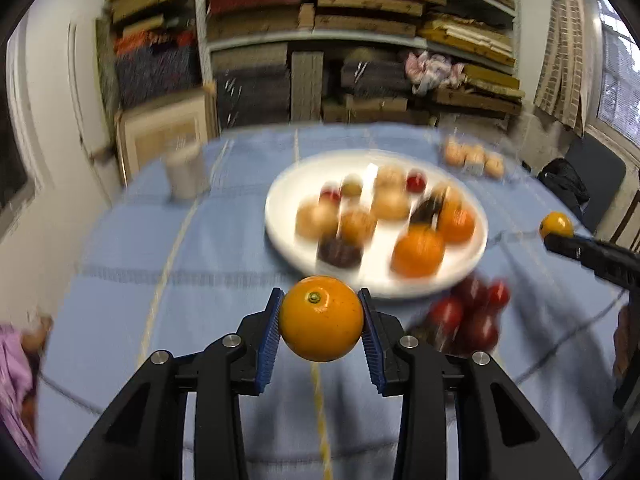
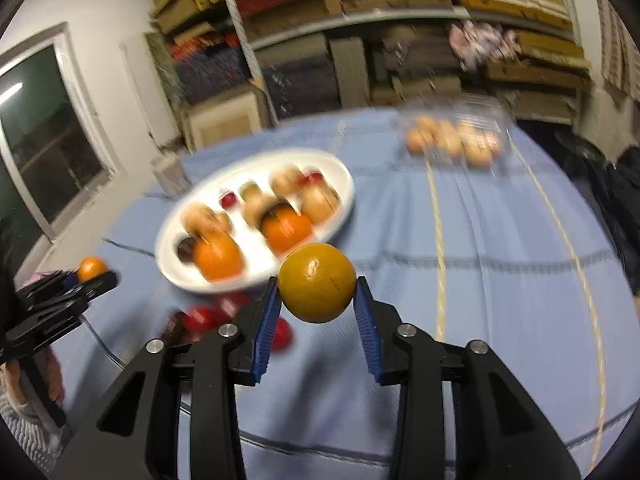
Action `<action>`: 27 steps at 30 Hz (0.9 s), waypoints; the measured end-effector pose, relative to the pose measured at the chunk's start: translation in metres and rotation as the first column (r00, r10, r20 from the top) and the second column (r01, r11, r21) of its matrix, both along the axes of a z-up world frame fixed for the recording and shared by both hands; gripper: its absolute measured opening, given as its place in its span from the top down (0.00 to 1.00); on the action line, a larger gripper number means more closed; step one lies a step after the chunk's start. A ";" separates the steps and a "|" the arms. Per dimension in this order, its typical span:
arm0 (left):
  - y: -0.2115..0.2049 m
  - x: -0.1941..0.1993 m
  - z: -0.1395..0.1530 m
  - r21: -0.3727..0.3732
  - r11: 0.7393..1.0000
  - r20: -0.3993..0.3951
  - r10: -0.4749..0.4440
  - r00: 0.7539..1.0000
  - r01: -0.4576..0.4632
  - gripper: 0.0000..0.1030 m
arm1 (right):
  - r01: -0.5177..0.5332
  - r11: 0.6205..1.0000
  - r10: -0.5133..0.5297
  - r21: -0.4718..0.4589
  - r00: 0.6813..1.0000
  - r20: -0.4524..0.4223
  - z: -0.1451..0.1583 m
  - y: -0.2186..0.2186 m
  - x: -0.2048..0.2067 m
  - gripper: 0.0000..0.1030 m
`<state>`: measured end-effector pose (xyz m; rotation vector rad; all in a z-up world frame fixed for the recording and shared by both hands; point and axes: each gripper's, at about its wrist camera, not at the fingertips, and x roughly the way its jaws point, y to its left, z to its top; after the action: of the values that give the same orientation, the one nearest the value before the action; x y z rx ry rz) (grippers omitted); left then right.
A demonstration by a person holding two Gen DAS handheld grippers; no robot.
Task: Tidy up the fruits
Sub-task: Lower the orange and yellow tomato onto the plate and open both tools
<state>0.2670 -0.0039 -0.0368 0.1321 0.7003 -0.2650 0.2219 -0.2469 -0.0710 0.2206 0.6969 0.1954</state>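
Left hand-held gripper clamps round orange; right hand-held gripper clamps duller orange. Lower gently beside matching oranges on white oval plate.

**A:** anyone know what these handheld rigs look like up close?

**B:** left gripper: matte black plastic linkage arms with triangular cutouts, a round silver screw at each pivot, and ribbed blue pads inside the fingers. The right gripper is the same build. There's also a bit of grey ribbed sleeve at the right view's edge.
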 end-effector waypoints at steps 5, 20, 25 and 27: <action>-0.028 0.049 0.020 -0.031 0.999 -0.005 -0.024 1.000 0.024 0.64 | -0.092 0.995 0.093 -0.025 0.996 0.018 0.020 0.039 0.036 0.65; -0.045 0.117 -0.015 -0.021 0.999 -0.011 0.036 0.999 -0.037 0.29 | -0.159 0.983 0.162 -0.093 0.987 0.020 -0.003 0.085 0.083 0.43; -0.012 0.088 -0.004 -0.099 0.993 -0.021 0.066 0.998 -0.068 0.28 | -0.137 0.986 0.145 -0.095 0.987 0.077 0.024 0.071 0.058 0.41; -0.003 0.065 0.000 -0.092 0.993 0.000 0.078 0.997 -0.078 0.28 | -0.121 0.990 0.129 -0.074 0.986 0.105 0.033 0.061 0.039 0.26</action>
<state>0.3324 -0.0070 -0.0370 0.0171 0.6869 -0.2219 0.2606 -0.1856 -0.0379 0.1008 0.6079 0.3012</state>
